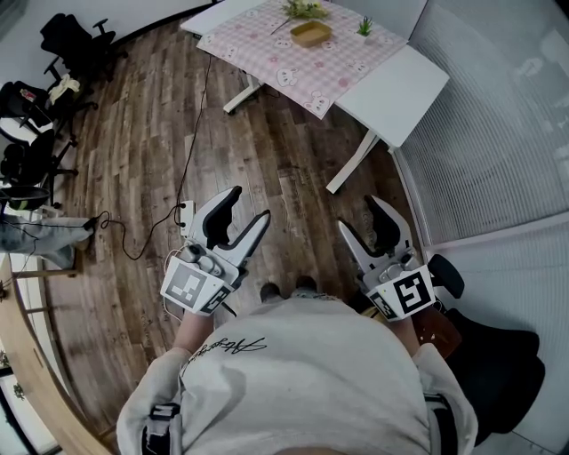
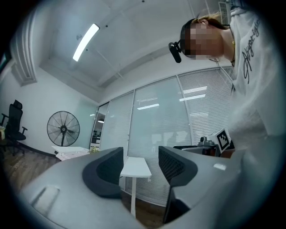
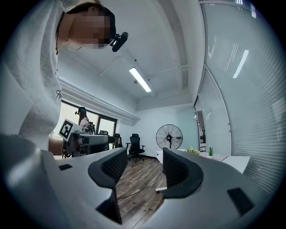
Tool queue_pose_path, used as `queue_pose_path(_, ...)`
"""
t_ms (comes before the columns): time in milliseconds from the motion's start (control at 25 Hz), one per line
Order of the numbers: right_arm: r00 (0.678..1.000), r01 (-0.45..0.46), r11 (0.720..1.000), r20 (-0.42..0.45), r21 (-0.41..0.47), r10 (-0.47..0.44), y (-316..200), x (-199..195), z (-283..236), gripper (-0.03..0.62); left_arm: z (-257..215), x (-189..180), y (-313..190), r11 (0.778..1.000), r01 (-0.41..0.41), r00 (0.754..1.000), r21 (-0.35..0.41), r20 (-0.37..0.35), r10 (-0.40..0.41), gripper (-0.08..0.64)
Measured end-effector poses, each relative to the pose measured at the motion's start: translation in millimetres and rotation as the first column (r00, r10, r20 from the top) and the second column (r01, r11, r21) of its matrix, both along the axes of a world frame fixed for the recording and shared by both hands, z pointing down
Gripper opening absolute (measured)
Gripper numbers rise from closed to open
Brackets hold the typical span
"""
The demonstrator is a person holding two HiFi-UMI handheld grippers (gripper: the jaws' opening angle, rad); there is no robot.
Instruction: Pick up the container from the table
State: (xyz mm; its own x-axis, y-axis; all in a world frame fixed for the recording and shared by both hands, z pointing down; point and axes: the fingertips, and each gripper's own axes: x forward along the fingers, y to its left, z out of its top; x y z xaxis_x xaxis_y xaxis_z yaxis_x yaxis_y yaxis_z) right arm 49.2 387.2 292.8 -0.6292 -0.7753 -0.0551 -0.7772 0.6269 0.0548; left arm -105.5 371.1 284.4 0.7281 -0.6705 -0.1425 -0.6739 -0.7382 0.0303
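Your left gripper, right gripper: jaws half apart, both empty, held near your waist. Container on far table, well apart. Likely light, stiff shallow tray; pinch rim.

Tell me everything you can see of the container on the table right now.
The container is a small, shallow, open-topped tray, tan and wood-like, with rounded corners. It sits flat on the pink patterned tablecloth, far across the room, close beside some greenery. It looks empty, though it is too small to be sure.
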Motion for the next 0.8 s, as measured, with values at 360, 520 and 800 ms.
queue_pose_path(360, 0.999, -0.024, 1.000, 0.021, -0.005, 0.024, 2.9, -4.1, -1.5, 0.291, -0.5, -6.8, 3.6, 1.000, -0.014, 1.000, -0.007, 0.003, 0.014, 0.296)
queue_pose_path(520, 0.999, -0.030, 1.000, 0.015, -0.006, 0.030, 1.2, -6.9, 0.7, 0.303, 1.5, -8.7, 1.6, 1.000, -0.019, 1.000, -0.006, 0.006, 0.019, 0.308)
queue_pose_path(800, 0.999, -0.041, 0.999, 0.001, -0.010, 0.041, 3.3, -19.3, 1.8, 0.315, 2.9, -21.8, 2.4, 1.000, -0.029, 1.000, -0.009, 0.003, 0.029, 0.314)
